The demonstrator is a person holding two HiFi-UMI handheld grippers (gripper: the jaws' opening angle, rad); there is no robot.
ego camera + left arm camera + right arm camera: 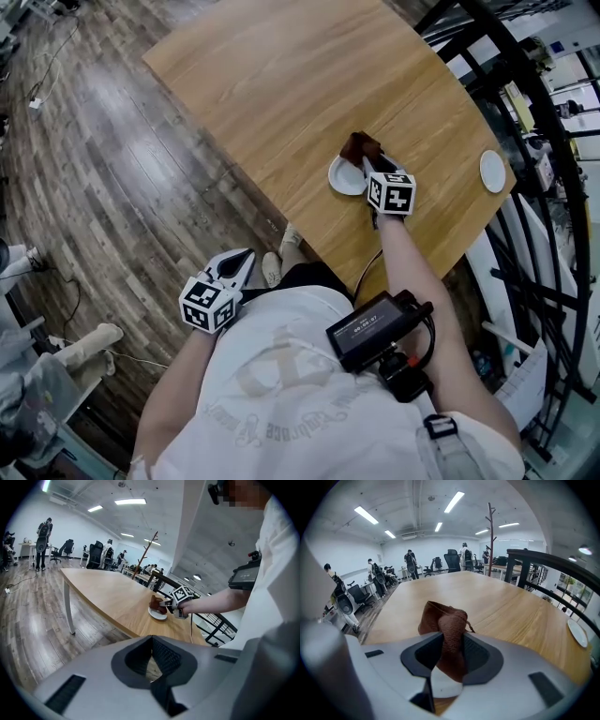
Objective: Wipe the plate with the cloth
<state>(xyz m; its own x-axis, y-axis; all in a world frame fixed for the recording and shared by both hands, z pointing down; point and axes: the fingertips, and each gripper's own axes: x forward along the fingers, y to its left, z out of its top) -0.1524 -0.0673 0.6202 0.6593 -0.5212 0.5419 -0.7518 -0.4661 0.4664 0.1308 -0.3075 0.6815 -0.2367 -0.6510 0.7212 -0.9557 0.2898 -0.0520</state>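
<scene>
The right gripper (367, 165) is out over the table (281, 84), its jaws closed on a brown cloth (360, 147). In the right gripper view the cloth (443, 620) is bunched and pinched between the 2 jaws, with a fold sticking up past the tips. A white plate (446, 685) shows just below them. From the head view the plate (343, 177) sits near the table's near edge, and the cloth lies over its far rim. The left gripper view shows the cloth (154, 603) low on the plate (157, 615), but contact cannot be confirmed.

The left gripper (236, 267) hangs off the table beside the person's hip, above the wood floor (112, 187). Its jaws meet at the tips with nothing between them.

A 2nd plate (492, 171) lies well apart near the table's right edge, by a black railing (525, 103).
</scene>
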